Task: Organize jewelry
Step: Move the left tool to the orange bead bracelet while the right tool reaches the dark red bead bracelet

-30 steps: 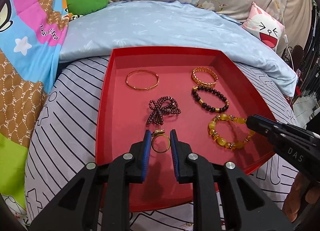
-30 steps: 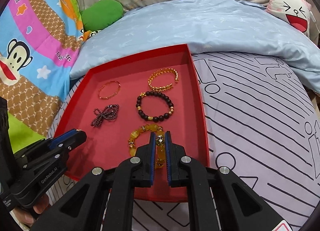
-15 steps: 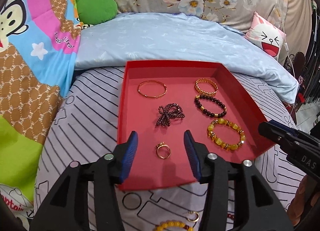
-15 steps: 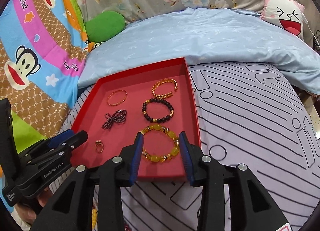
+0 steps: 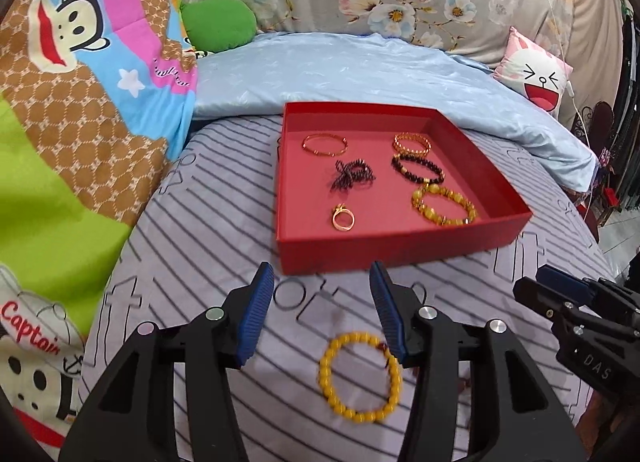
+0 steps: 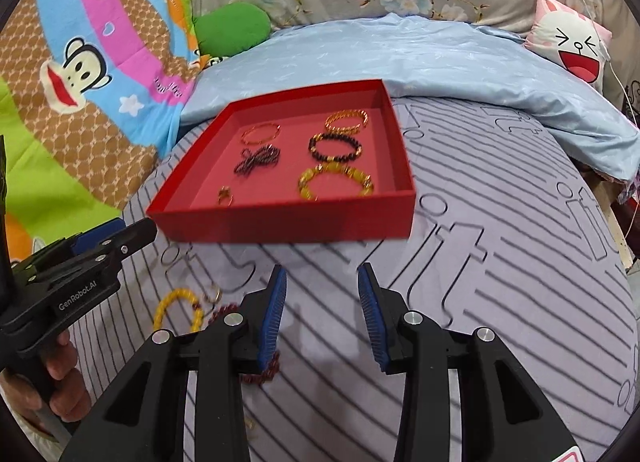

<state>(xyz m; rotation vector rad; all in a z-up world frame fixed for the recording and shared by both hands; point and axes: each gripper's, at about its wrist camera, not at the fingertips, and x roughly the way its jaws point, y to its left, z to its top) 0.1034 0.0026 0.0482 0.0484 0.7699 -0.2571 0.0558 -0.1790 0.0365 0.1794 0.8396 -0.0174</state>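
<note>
A red tray point(image 5: 400, 250) on the striped bed holds a gold ring point(image 5: 343, 218), an amber bead bracelet point(image 5: 444, 204), a dark bead bracelet point(image 5: 418, 168), a gold chain bracelet point(image 5: 412, 143), a thin bangle point(image 5: 325, 145) and a knotted dark strand point(image 5: 352, 174). My left gripper point(image 5: 321, 274) hangs open in front of the tray, above a yellow bead bracelet point(image 5: 360, 378) lying on the bed. My right gripper point(image 6: 322, 272) is open too, nothing between its fingers, near the tray's point(image 6: 280, 226) front wall. A dark red bead bracelet point(image 6: 266, 370) is partly hidden behind its left finger.
A small gold ring point(image 6: 212, 296) lies beside the yellow bracelet point(image 6: 179, 308) on the bed. A light blue quilt point(image 5: 360, 66) is bunched behind the tray, a cartoon blanket point(image 5: 80, 102) to the left, a green cushion point(image 5: 218, 22) and a pink pillow point(image 5: 536, 70) at the back.
Both grippers opened, leaving the ring and the amber bracelet in the tray, then drew back out of the tray toward the near side of the bed.
</note>
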